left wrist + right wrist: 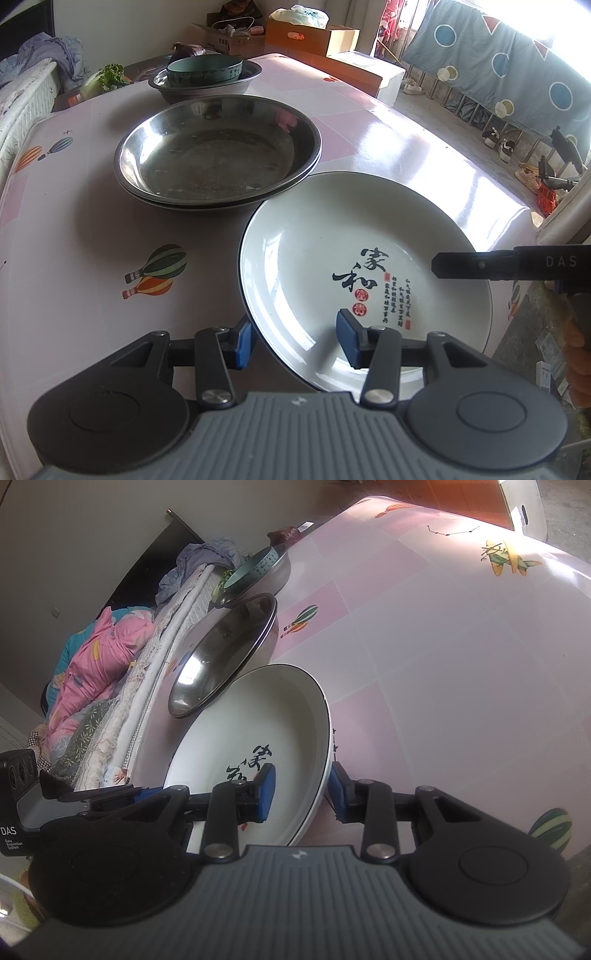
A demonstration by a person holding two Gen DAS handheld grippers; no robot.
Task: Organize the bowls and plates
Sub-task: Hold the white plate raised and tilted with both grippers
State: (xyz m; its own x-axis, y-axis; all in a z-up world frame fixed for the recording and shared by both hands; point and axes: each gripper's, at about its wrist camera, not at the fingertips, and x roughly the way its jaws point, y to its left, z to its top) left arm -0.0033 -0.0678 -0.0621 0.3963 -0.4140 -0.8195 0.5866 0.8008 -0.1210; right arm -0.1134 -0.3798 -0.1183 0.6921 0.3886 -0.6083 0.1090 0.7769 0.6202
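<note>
Glossy round ceramic plate sits between both grippers' jaws, rim straddled, contact unclear.

- White plate looked glazed ceramic, glossy.
- Stacked steel plates were metal, dull-shiny, scuffed.
- Tablecloth looked smooth and slick.
- Gripper pads were matt blue.

Black grippers; blue pads; grey ribbed housings.
</note>
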